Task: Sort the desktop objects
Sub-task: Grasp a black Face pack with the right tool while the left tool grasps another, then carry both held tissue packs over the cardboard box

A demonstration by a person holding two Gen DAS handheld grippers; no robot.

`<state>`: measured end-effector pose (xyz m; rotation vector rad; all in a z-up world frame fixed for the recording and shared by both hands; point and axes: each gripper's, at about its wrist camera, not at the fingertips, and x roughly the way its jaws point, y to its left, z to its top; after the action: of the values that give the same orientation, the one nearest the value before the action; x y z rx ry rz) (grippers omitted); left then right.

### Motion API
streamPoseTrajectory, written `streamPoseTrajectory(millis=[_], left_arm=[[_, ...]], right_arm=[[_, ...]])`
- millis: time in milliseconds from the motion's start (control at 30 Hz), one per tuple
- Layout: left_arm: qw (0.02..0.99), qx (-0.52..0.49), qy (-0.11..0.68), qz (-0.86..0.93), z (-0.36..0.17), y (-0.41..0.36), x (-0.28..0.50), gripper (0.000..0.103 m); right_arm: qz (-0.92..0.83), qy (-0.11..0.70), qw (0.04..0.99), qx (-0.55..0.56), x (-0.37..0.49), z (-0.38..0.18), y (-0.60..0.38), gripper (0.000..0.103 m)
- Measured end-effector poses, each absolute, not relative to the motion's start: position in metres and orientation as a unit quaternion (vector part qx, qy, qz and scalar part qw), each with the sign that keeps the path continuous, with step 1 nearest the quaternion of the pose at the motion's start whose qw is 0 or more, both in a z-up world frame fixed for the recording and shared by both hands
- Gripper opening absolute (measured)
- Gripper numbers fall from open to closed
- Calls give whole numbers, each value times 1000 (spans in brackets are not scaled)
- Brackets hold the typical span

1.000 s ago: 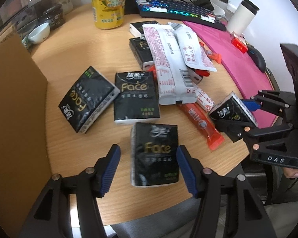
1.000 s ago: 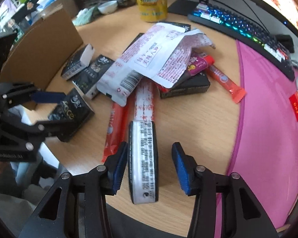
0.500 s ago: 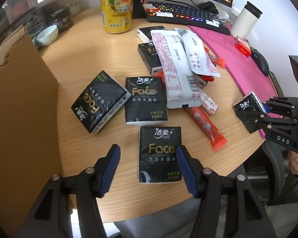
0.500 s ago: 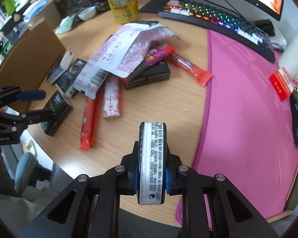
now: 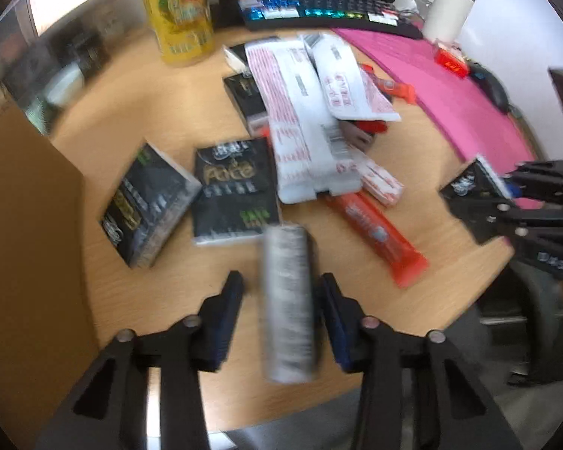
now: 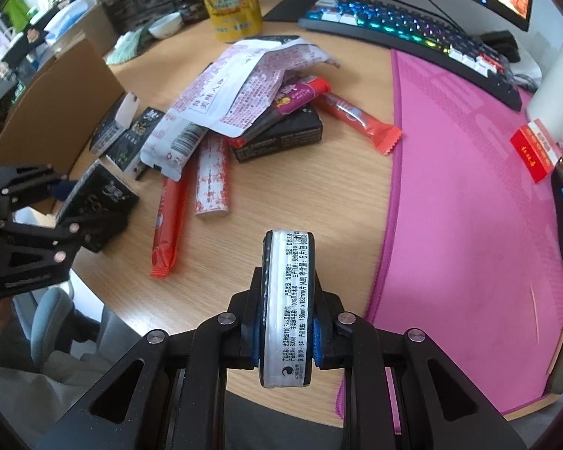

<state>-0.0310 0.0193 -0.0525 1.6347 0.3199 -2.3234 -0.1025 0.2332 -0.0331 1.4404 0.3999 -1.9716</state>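
Right tongs [image 6: 286, 332] clamped tight on a black-and-white tissue pack [image 6: 287, 300], held edge-up off the wooden desk [image 6: 319, 195], over its near edge beside the pink desk mat [image 6: 469, 187].

Left tongs [image 5: 281, 318]: jaws have just been closing around a second black tissue pack [image 5: 289, 300], also edge-on. The right pad looks about touching and there's a visible gap at the left pad [image 5: 225, 311], so I don't count it as gripped yet. Frame is motion-blurred.

Rest of the pile sits mid-desk: two more black "Face" tissue packs [image 5: 236, 195] toward the left edge by the brown cardboard sheet [image 5: 26, 243], white-and-red sachets [image 5: 292, 127] and orange-red stick packets [image 5: 375, 228] in the centre.

Risks:
- Lifting the left before both pads seat could make the pack pivot or drop off the near edge.
- Soft pack, narrow edge grip: could twist out.
- Both tongs work the near edge, so they could collide when swinging across.
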Motion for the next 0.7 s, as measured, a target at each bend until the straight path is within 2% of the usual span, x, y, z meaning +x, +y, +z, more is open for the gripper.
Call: streamPoseTrajectory(millis=[33, 67, 300, 467, 700], left_arm=[[141, 563, 119, -805, -51, 18, -31, 20], [136, 562, 129, -805, -50, 16, -31, 18], [136, 560, 127, -807, -44, 18, -28, 19], [132, 556, 125, -811, -40, 23, -24, 31], [129, 557, 124, -811, -40, 24, -26, 31]], right_arm=[[-753, 153, 327, 550, -103, -33, 234, 21], [-754, 153, 327, 549, -102, -33, 234, 22], [-751, 148, 328, 553, -101, -32, 234, 25], [-754, 143, 327, 552, -97, -24, 238, 28], [-751, 146, 329, 553, -89, -22, 241, 28]])
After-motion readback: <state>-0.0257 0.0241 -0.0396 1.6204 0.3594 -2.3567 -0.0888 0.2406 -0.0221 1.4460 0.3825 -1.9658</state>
